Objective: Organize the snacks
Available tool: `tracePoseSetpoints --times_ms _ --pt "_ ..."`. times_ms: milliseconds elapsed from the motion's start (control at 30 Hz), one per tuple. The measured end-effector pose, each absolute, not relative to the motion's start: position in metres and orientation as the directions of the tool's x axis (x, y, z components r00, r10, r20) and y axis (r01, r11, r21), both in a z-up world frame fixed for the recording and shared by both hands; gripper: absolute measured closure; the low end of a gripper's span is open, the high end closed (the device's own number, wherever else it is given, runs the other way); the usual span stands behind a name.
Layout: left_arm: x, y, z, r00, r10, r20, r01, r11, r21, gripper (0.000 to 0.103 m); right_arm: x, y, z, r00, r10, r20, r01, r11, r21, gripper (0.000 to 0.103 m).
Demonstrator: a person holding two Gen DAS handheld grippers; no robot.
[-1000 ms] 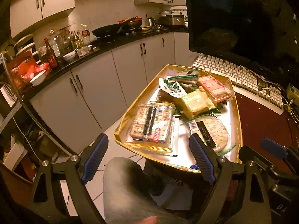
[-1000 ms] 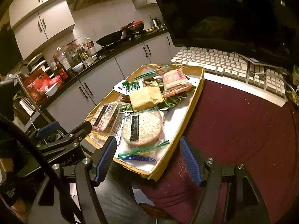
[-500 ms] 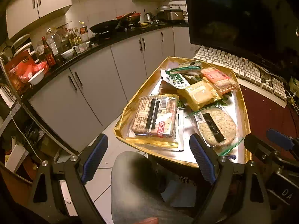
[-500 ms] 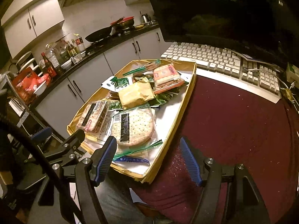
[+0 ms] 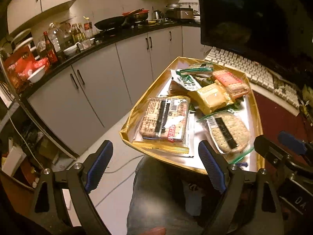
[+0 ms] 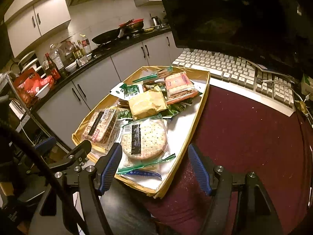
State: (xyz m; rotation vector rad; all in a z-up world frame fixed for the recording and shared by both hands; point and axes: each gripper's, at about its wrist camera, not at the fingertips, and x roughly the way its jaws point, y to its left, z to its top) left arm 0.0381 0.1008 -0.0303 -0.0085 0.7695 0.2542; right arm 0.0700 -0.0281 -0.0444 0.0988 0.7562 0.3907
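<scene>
The left hand-held gripper (image 5: 156, 168) hung with its jaws spread wide and nothing between them, just short of the near edge of the gold tray (image 5: 172, 69). The right hand-held gripper (image 6: 154, 168) was likewise wide apart and empty, its blue fingers (image 6: 199, 169) flanking the tray's near right corner without touching it.

The tray sat on the maroon-covered counter (image 6: 244, 133), its left part overhanging the counter's edge above the floor. Snacks filled it. Nearest on the left lay a rectangular cracker pack (image 5: 164, 120), resting on a flat gold wrapper. Just right of it lay a round cracker pack (image 6: 143, 139) in a clear bag with a green seal. Farther in, a yellow packet (image 6: 147, 103) sat atop a heap, with a green-and-white packet (image 6: 128, 91) to its left and a red-labelled cracker pack (image 6: 179, 84) to its right. A blue wrapper (image 6: 142, 173) lay at the near rim.

A white keyboard (image 6: 234, 68) stood beyond the tray's far right corner, under a dark monitor (image 6: 234, 13). Kitchen cabinets (image 5: 93, 90) ran along the left.
</scene>
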Motion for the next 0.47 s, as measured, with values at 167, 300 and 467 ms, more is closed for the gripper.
tracePoseSetpoints --times_ms 167,300,467 --pt "0.034 0.100 -0.022 0.706 0.232 -0.669 -0.231 0.969 0.093 0.014 0.073 -0.025 -0.041 0.662 0.382 -0.645 -0.314 0.923 0.225 0.033" --pt "0.034 0.102 -0.019 0.710 0.246 -0.660 -0.240 0.965 0.102 0.014 0.075 -0.022 -0.041 0.656 0.393 -0.645 -0.321 0.918 0.232 0.033" --pt "0.038 0.104 -0.018 0.715 0.240 -0.657 -0.233 0.967 0.101 0.013 0.075 -0.023 -0.041 0.659 0.385 -0.647 -0.322 0.921 0.220 0.033"
